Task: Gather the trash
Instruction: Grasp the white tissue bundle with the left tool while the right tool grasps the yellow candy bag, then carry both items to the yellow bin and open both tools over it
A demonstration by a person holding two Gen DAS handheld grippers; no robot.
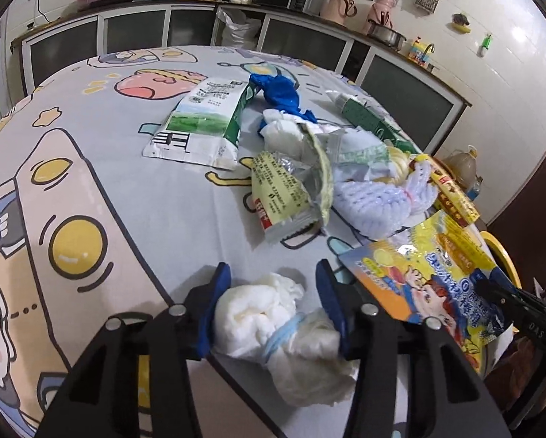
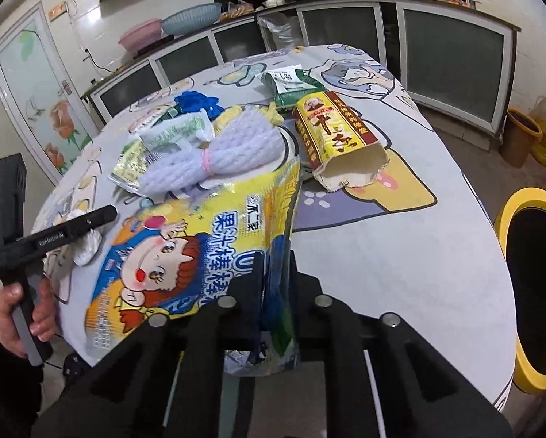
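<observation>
Left gripper point(image 1: 275, 284), bottom centre of the left wrist view: we have its blue pads pressed on both sides of a crumpled white tissue wad point(image 1: 262, 314) with a thin blue band around it, so it's clamped on that wad, low on the cartoon-print tablecloth point(image 1: 127, 189)

Right gripper point(image 2: 276, 266), bottom centre of the right wrist view: we have the jaws pinched tight on the edge of a yellow-and-blue candy bag point(image 2: 200, 248), which fans out to the left of the fingers over the table edge. Same bag shows at lower right of the left wrist view

Rest of the trash sits in a pile, centre to upper centre of both views:
- green-and-white milk pouch point(image 1: 200, 127), lying flat, upper centre of the left view
- blue plastic bag point(image 1: 276, 91), just behind it
- torn yellow-green wrapper point(image 1: 280, 189), centre, touching a pale knitted bundle point(image 2: 214, 157) tied with a pink band
- red-and-gold carton point(image 2: 331, 138), open end towards us, right of the bundle in the right view, apart from the candy bag

Yellow-rimmed bin point(image 2: 532, 266) at the right edge of the right view, below table level, beside the table

A hand point(image 2: 14, 314) at lower left of the right view holds the left gripper's handle
</observation>
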